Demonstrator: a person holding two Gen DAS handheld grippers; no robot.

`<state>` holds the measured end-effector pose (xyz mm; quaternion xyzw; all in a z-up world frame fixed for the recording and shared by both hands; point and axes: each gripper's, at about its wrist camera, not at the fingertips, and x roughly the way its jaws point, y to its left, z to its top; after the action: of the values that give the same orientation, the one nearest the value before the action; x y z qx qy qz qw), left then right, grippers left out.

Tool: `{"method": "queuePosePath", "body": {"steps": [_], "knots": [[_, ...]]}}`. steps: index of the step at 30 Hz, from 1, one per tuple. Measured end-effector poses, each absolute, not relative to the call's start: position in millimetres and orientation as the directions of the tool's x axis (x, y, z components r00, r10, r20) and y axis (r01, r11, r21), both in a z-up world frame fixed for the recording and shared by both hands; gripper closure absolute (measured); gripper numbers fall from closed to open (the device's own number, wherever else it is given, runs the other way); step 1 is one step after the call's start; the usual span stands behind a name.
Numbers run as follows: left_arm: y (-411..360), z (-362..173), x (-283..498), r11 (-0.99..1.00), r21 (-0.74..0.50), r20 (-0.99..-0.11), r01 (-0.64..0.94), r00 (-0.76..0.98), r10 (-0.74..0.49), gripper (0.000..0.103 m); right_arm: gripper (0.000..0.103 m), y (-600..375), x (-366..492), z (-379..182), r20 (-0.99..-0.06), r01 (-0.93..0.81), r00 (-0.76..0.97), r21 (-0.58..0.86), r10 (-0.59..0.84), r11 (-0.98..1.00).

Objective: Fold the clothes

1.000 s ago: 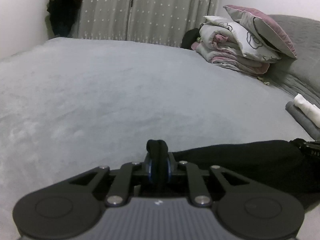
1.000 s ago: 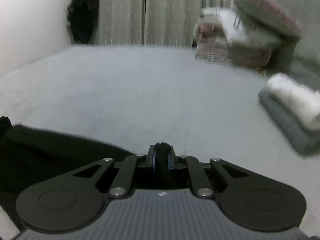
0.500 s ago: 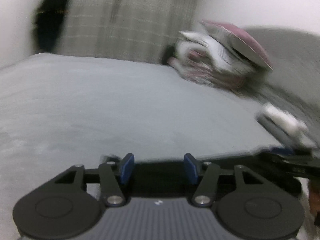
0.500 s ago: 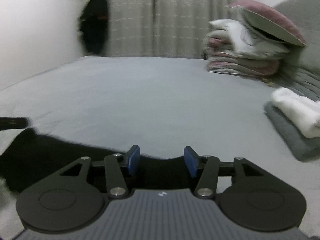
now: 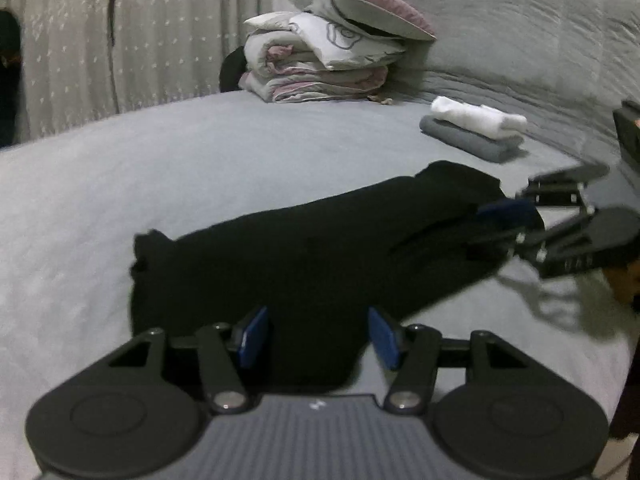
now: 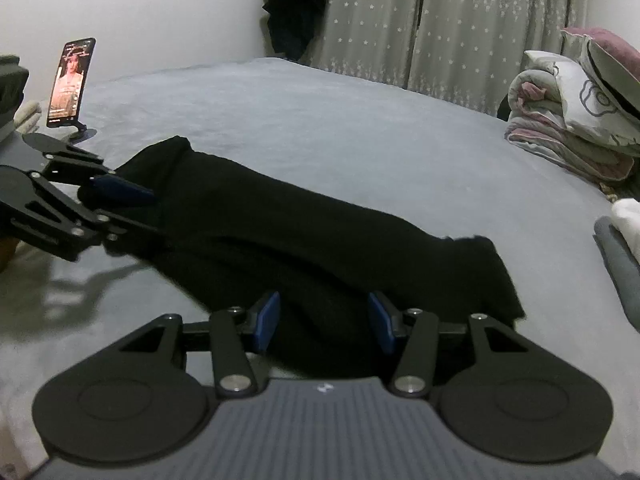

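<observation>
A black garment (image 5: 320, 248) lies folded in a long band across the grey bed (image 5: 140, 160). My left gripper (image 5: 318, 336) stands open at the garment's near edge, its blue pads (image 5: 252, 336) apart and pressing on nothing. The right gripper (image 5: 516, 216) shows at the garment's far right end in this view. In the right wrist view the same garment (image 6: 320, 240) runs from upper left to lower right. My right gripper (image 6: 322, 322) is open over its near edge, the cloth loose beneath. The left gripper (image 6: 116, 192) hovers at the garment's left end.
A grey and white folded stack (image 5: 476, 132) sits on the bed to the right. A bedding pile with a pillow (image 5: 332, 60) lies at the back by the grey headboard (image 5: 520, 40). A phone on a stand (image 6: 70, 82) stands at far left. Curtains (image 6: 380, 20) hang behind.
Both grippers were shut on black cloth a second ago; both have opened and let it go. Each has drawn back and turned inward, so the whole folded garment is now in view.
</observation>
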<state>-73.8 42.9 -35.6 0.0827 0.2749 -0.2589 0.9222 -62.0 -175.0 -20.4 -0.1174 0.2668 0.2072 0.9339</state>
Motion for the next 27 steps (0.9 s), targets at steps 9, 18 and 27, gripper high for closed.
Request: {"method": "queuePosePath", "body": {"steps": [9,18,27], "knots": [[18.6,-32.6,-79.6,0.787,0.024,-0.498,0.617,0.690,-0.526,0.053,0.071,-170.3,-70.1,-19.3,-0.533,-0.513,0.749,-0.093,0.393,0.853],[5.2,-37.3,-75.8,0.772,0.078,-0.524,0.631,0.685,-0.507,0.063,0.097,-174.8,-72.2,-8.3,-0.539,-0.552,0.731,-0.106,0.419,0.827],[10.8,-34.5,-71.8,0.731,0.068,-0.566,0.679,0.629,-0.532,0.091,0.095,-180.5,-68.6,-17.5,-0.642,-0.630,0.633,-0.103,0.432,0.770]]}}
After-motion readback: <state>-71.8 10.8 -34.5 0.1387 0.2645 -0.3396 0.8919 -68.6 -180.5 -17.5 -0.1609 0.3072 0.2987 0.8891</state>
